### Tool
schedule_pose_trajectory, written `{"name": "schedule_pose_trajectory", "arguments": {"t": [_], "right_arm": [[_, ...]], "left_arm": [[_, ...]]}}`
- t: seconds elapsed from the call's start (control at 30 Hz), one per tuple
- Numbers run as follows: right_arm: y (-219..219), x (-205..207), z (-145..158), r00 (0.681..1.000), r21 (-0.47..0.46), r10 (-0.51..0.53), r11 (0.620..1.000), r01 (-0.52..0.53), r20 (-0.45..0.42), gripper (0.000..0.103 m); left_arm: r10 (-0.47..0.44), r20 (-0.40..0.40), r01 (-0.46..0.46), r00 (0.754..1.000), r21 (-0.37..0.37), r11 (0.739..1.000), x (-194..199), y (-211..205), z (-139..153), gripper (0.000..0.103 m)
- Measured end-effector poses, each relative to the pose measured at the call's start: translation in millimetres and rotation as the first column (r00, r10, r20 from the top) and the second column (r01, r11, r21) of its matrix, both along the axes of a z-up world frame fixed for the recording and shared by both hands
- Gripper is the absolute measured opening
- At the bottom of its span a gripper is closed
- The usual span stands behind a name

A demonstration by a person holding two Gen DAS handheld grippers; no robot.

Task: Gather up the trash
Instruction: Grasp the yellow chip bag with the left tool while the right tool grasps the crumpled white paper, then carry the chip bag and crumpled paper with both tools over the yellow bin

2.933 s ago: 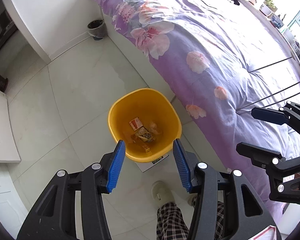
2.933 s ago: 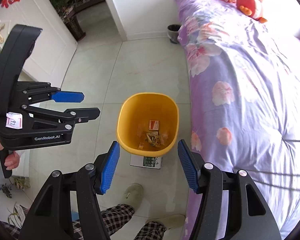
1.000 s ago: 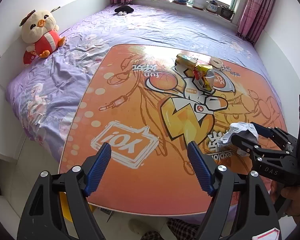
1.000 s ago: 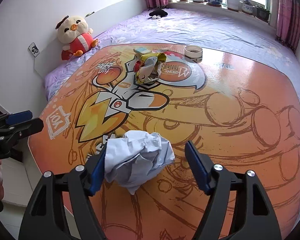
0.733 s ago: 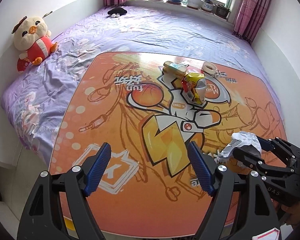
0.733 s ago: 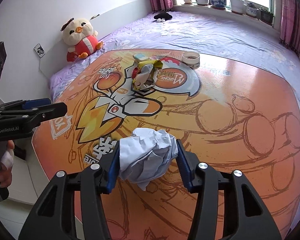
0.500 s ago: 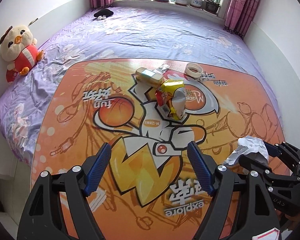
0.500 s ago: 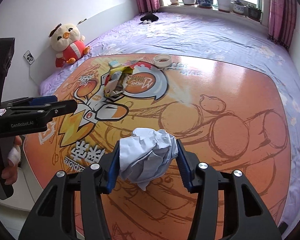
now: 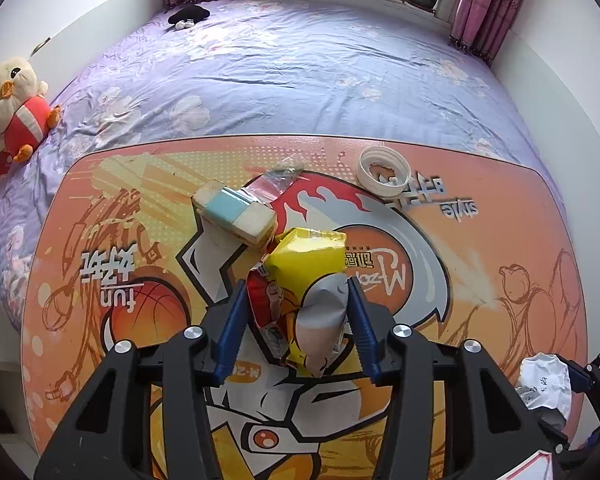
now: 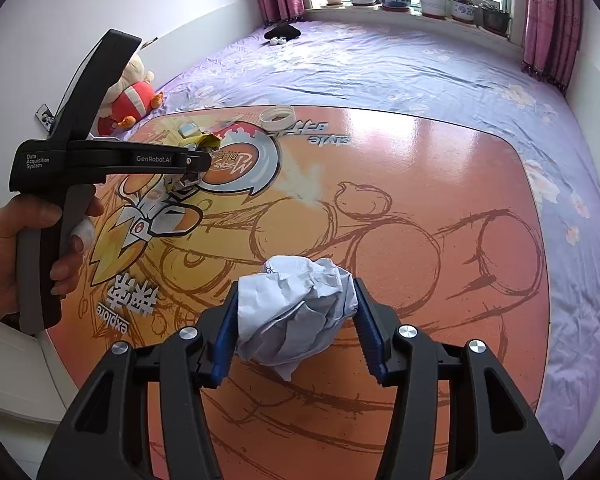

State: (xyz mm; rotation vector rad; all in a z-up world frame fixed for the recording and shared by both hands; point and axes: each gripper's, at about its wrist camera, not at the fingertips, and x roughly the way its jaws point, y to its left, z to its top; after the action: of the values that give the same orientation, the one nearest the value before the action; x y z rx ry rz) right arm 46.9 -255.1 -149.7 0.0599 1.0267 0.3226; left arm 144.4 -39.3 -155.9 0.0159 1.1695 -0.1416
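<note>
My left gripper (image 9: 296, 322) is shut on a crumpled yellow and red snack bag (image 9: 304, 280) on the orange cartoon-print table (image 9: 480, 240). It also shows in the right wrist view (image 10: 188, 168), low over the bag (image 10: 204, 142). My right gripper (image 10: 294, 316) is shut on a crumpled white paper ball (image 10: 296, 312) just above the table (image 10: 420, 200). The ball also shows at the lower right of the left wrist view (image 9: 544, 384).
A blue and white box (image 9: 236, 220), a clear wrapper (image 9: 276, 182) and a white lid with bits in it (image 9: 384, 170) lie on the table beyond the bag. The table stands on a purple bed (image 9: 300, 72). A plush chick (image 9: 10, 108) sits at the left.
Both grippers left the yellow bin for the table. My right gripper closed on the paper ball and lifted it. My left gripper moved forward and closed on the snack bag.
</note>
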Motion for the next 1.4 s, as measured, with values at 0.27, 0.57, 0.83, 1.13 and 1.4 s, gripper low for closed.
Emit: {"name": "schedule_pose_trajectory", "arguments": {"t": [0.27,0.57,0.83,1.13,1.4], "right_arm": [[6.8,-0.9,-2.1,0.999,0.023,0.037,0.999,-0.037,-0.009,0.054],[24.4,-7.2,-3.0,0.994,0.034,0.107,0.994,-0.106,-0.008,0.056],[29.6,-1.3,-1.5,0.993,0.035,0.118,0.992,-0.118,0.003,0.065],[41.0,0.4,-8.2,0.994,-0.008,0.104,0.995,-0.104,0.014,0.078],[51.6,-8.5,-12.3,0.994,-0.07,0.095,0.993,-0.092,0.05,0.077]], "left_arm": [[0.002,0.004,-0.002,1.0,-0.017,1.0,-45.4,10.4,6.6,0.045],[0.098,-0.003,-0.098,0.995,0.018,0.995,-122.6,44.7,18.4,0.045],[0.156,-0.001,-0.156,0.988,0.006,0.988,-130.5,58.0,16.6,0.053],[0.143,0.013,-0.144,0.99,0.011,0.99,-125.1,50.8,10.8,0.065],[0.121,0.047,-0.123,0.992,0.057,0.991,-126.7,44.7,7.9,0.065]]}}
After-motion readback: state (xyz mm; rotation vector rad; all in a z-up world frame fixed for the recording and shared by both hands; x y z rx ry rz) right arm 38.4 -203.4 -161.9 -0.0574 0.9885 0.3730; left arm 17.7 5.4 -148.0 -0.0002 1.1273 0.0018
